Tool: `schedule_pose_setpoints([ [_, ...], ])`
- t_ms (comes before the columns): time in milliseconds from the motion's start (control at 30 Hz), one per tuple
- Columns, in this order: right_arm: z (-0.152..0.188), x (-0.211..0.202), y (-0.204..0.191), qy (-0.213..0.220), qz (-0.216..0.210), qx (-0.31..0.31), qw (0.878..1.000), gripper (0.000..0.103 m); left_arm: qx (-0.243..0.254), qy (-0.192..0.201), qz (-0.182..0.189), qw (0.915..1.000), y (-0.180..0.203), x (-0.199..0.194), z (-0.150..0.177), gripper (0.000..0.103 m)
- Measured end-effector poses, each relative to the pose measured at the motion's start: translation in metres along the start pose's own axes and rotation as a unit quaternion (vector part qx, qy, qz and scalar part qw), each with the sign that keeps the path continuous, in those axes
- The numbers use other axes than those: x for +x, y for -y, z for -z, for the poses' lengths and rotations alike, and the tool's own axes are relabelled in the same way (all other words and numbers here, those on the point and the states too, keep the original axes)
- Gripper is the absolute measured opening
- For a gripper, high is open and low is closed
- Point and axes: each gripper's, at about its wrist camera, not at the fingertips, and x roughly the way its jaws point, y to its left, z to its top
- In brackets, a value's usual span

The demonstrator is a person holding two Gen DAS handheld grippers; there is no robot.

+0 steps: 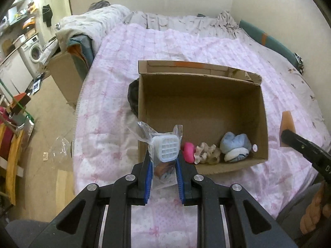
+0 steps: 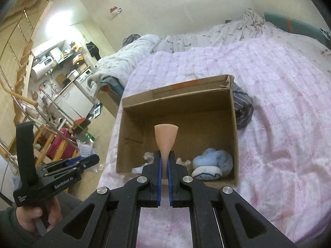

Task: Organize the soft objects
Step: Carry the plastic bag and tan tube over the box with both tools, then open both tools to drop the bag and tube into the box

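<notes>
Bagged white grid block (image 1: 166,149) upright; peach wedge (image 2: 166,138) upright; blue socks (image 1: 235,146), pink ball (image 1: 189,152) in box (image 1: 262,124).

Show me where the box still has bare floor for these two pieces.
The cardboard box has bare floor across its middle and far half, up to the back wall. The near wall is crowded: pink toy, beige scrunchie, blue sock bundle.
</notes>
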Motion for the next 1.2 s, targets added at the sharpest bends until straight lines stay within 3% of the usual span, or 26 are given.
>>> schedule_pose_setpoints([
  [300,0.019,0.05,0.021,-0.044,0.037,0.007,0.998,0.007,0.016,-0.016,-0.004,0.9997,0.009,0.06,-0.003,0.019],
  [500,0.02,0.067,0.018,-0.061,0.052,-0.016,0.997,0.007,-0.016,-0.019,0.034,0.9991,0.006,0.083,0.007,0.019],
  [667,0.023,0.077,0.024,-0.077,0.056,-0.009,0.995,0.007,0.01,-0.025,0.031,0.9992,0.021,0.092,0.01,0.019],
  [1200,0.022,0.083,0.025,-0.082,0.042,0.004,0.996,0.007,0.002,-0.022,0.044,0.9988,0.022,0.09,0.007,0.019],
])
